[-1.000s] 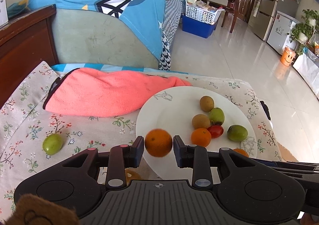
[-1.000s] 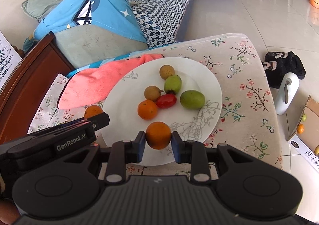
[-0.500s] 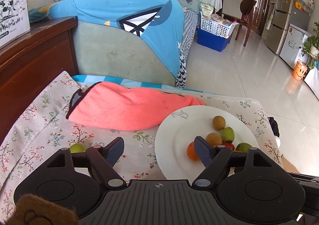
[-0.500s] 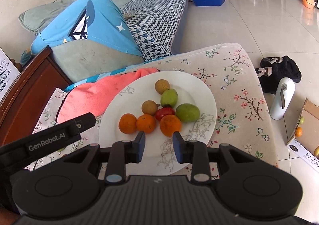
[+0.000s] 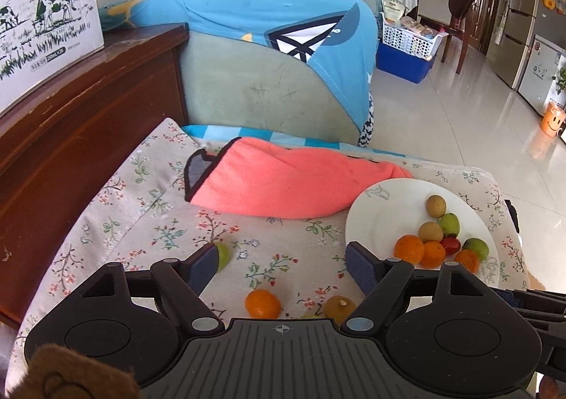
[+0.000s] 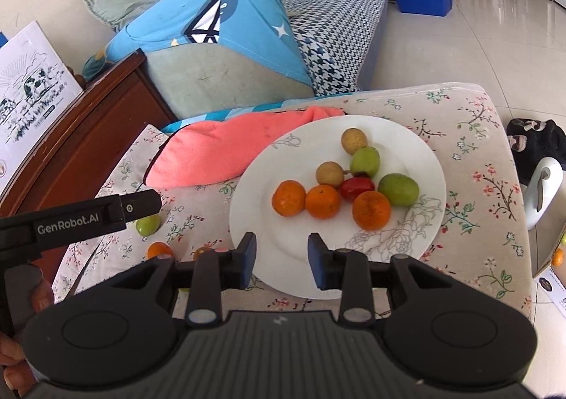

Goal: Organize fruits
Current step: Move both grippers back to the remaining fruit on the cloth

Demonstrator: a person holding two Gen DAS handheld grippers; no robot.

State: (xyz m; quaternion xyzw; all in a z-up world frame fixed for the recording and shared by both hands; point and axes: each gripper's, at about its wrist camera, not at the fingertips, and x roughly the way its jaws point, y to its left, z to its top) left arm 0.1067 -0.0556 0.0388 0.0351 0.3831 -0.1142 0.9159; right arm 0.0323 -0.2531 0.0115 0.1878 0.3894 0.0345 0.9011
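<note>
Both claws are empty: the left claw (image 5: 281,262) gapes wide, and the right claw (image 6: 282,259), whose jaws have just been parting a little, hangs over the near rim of the white plate (image 6: 429,165). Eight fruits sit on the plate; the next pick looks like the loose orange (image 5: 263,302) on the floral cloth (image 5: 148,207), needing the left claw to drop around it.

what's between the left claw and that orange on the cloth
Nothing visible. The left claw is open and empty, and the orange lies on bare cloth just below the gap, with a yellowish fruit beside it, apart.
</note>
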